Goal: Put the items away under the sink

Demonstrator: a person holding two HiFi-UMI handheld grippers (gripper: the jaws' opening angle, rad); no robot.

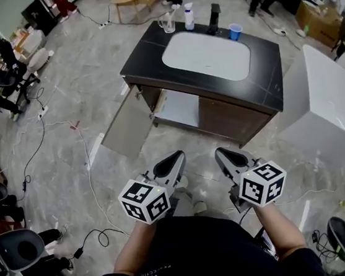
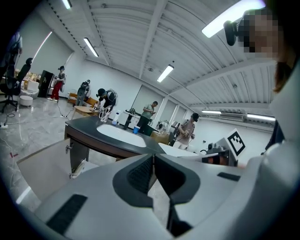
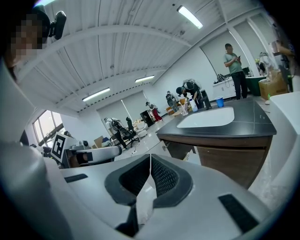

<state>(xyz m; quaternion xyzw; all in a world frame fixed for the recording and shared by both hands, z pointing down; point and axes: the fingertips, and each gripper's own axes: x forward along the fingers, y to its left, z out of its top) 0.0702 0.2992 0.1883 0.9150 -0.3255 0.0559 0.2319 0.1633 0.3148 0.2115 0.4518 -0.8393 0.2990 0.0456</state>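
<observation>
Behind the white basin [image 1: 206, 56] on the dark desk [image 1: 269, 60] stand a blue cup [image 1: 235, 31], a white-and-blue bottle [image 1: 189, 16] and a clear glass [image 1: 168, 23]. Below, the cabinet door [image 1: 124, 124] hangs open, showing a white shelf [image 1: 178, 110]. The left gripper [image 1: 178, 156] and right gripper [image 1: 219, 153] hover short of it, fingers together on nothing.

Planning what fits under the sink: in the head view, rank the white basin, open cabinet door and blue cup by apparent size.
1. white basin
2. open cabinet door, nearly equal, seen aslant: unsure
3. blue cup, clearly smallest
</observation>
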